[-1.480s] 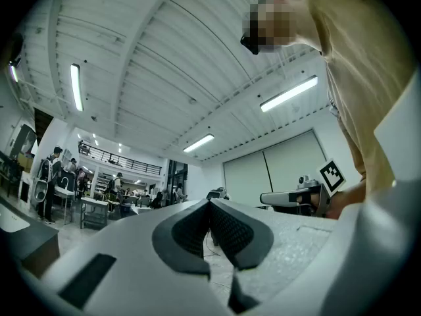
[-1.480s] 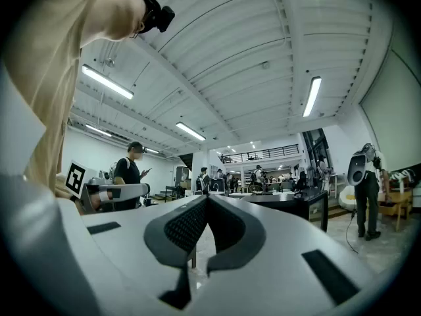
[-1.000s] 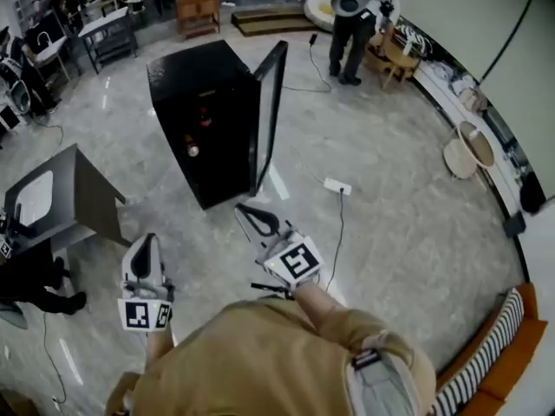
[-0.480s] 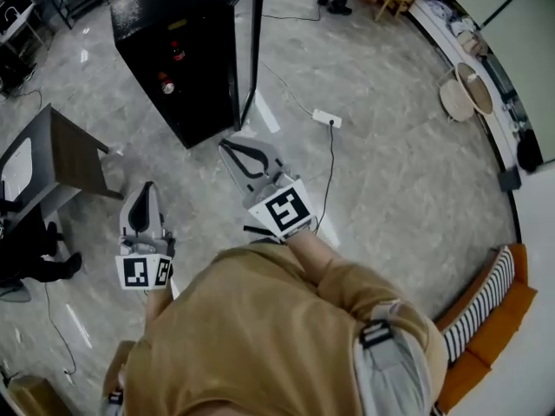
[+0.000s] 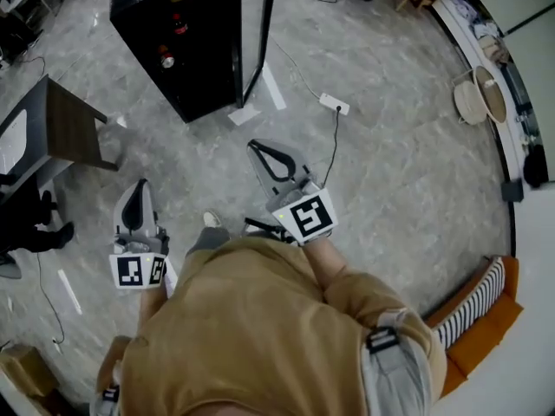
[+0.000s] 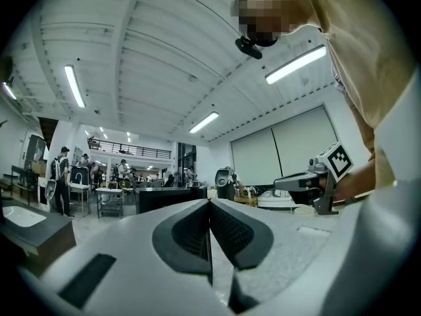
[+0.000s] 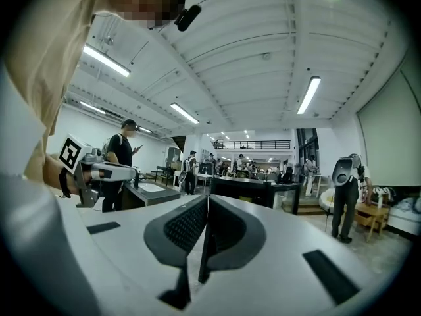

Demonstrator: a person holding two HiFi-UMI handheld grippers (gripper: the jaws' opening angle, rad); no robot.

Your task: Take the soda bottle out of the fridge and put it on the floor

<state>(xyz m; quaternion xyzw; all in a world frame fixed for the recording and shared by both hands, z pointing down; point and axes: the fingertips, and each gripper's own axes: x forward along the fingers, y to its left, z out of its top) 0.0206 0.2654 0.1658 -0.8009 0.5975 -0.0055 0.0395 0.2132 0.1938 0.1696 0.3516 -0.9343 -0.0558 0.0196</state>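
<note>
The black fridge [image 5: 186, 68] stands on the floor at the top left of the head view, its door [image 5: 262, 24] swung open to the right. Inside it, two bottles with red on them show, one on an upper shelf [image 5: 178, 22] and one lower [image 5: 165, 59]. My left gripper [image 5: 139, 184] is held level over the floor, well short of the fridge, shut and empty. My right gripper [image 5: 254, 145] points toward the fridge's open front, shut with nothing between its jaws. In the gripper views the closed jaws meet, left gripper [image 6: 210, 204], right gripper [image 7: 206, 200], with the fridge [image 7: 253, 189] ahead.
A dark table [image 5: 61, 128] stands left of the fridge. A white power strip [image 5: 334, 104] with its cable and a sheet of paper [image 5: 245, 114] lie on the marble floor. An orange sofa with a striped cushion [image 5: 486, 315] is at the right. People stand in the background.
The fridge has come closer and shifted up in the head view. My right gripper has moved forward toward it. Both grippers stayed shut.
</note>
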